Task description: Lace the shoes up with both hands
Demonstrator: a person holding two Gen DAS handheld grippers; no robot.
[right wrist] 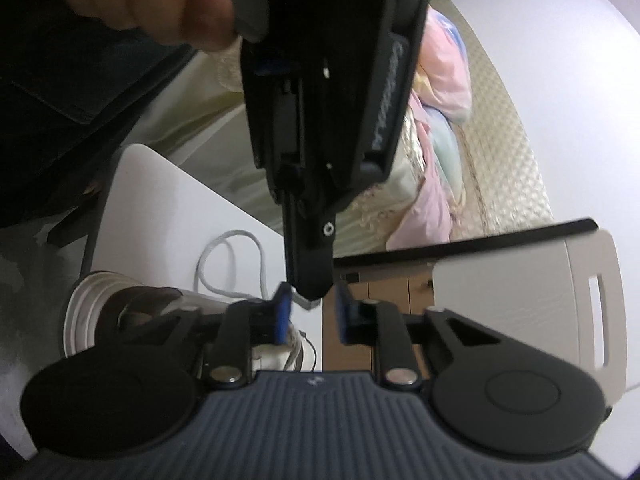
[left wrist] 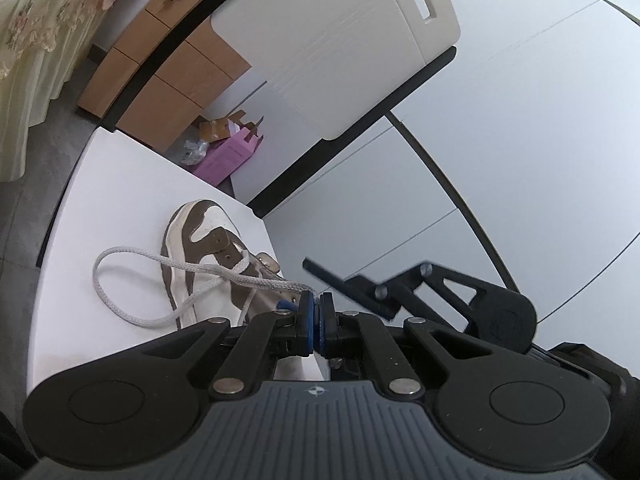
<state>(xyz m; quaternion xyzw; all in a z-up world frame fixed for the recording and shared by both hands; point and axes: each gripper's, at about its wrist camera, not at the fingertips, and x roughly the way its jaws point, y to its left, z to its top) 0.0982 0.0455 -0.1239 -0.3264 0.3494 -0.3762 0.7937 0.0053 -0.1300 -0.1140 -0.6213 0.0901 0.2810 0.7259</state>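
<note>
The left hand-held gripper [left wrist: 316, 312] is clamped on the white shoelace [left wrist: 132, 280], whose loop trails left over the white surface [left wrist: 120, 184]. The right hand-held gripper [right wrist: 310, 312] stands with its blue pads [right wrist: 282, 316] parted around the left one's tip, untouched; the lace end there is blurred. Beyond lies the brown-and-white shoe [left wrist: 200, 236], heel hidden behind the linkage.

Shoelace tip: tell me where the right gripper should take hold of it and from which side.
Probably grip the short stub of shoelace that pokes out past the left gripper, which is shut on it above the shoe. Bring the right gripper in end-on, facing the left one, open pads either side of the stub.
</note>
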